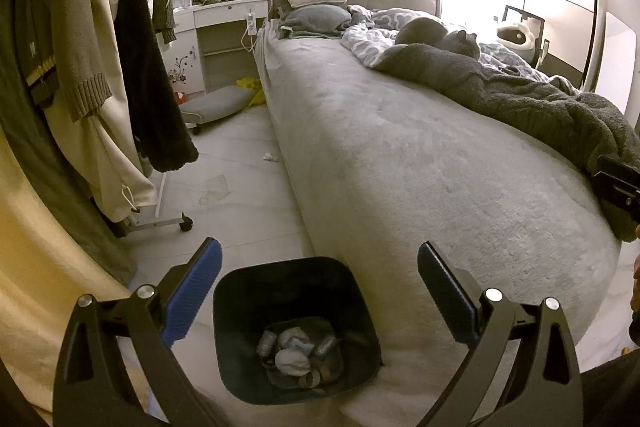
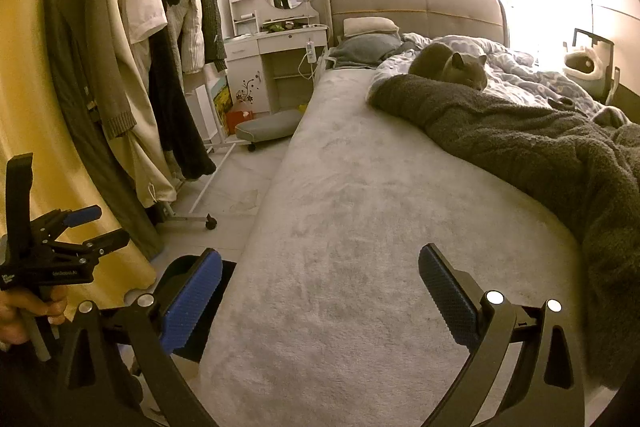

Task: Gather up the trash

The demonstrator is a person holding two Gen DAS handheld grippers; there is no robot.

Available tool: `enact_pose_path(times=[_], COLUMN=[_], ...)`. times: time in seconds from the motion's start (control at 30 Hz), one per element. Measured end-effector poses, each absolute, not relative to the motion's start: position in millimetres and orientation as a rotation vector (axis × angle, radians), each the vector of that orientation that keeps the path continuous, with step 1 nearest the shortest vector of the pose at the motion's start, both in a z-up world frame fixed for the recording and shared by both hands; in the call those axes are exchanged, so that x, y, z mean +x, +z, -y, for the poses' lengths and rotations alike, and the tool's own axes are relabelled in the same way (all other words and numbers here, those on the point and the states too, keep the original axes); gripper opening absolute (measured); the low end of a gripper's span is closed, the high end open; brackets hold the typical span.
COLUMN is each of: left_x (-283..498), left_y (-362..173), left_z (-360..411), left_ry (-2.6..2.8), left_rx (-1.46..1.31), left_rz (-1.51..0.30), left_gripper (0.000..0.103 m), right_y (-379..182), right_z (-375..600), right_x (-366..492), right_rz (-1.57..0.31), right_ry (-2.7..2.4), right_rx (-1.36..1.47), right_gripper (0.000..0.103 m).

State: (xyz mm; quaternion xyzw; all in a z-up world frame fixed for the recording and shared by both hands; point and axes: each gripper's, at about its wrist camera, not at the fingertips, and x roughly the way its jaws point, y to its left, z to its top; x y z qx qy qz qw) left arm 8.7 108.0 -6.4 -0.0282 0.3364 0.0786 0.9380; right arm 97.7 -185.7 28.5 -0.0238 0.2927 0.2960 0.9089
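Note:
A black trash bin [image 1: 256, 291] stands on the floor against the bed's near corner, with crumpled tissues and scraps [image 1: 294, 351] in its bottom. My left gripper [image 1: 318, 291] is open and empty, held above the bin. A small white scrap [image 1: 270, 157] lies on the floor by the bed's side. My right gripper [image 2: 320, 297] is open and empty over the bed's near end; the bin [image 2: 180, 267] shows partly behind its left finger. The left gripper [image 2: 80, 227] also shows in the right wrist view, at the left.
A grey bed [image 1: 400, 167] fills the middle, with a grey cat [image 1: 440, 37] and a dark blanket [image 1: 520, 95] on it. A wheeled clothes rack [image 1: 120, 67] stands at the left. A white dressing table [image 1: 224, 15] and a low cushioned stool [image 1: 216, 103] stand at the back.

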Motion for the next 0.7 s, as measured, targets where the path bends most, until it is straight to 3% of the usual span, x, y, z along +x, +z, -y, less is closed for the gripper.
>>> enact_pose_path(times=[0.7], left_x=[7.6], left_y=[-8.7], left_z=[-106.0], left_ry=[0.162], left_rx=[-0.056], left_rz=[-0.697], left_gripper=[0.1], right_y=[28.7], right_z=[185.8], right_x=[98.1], right_rz=[-0.606], right_ry=[0.611], right_rx=[-0.047], right_gripper=[0.1])
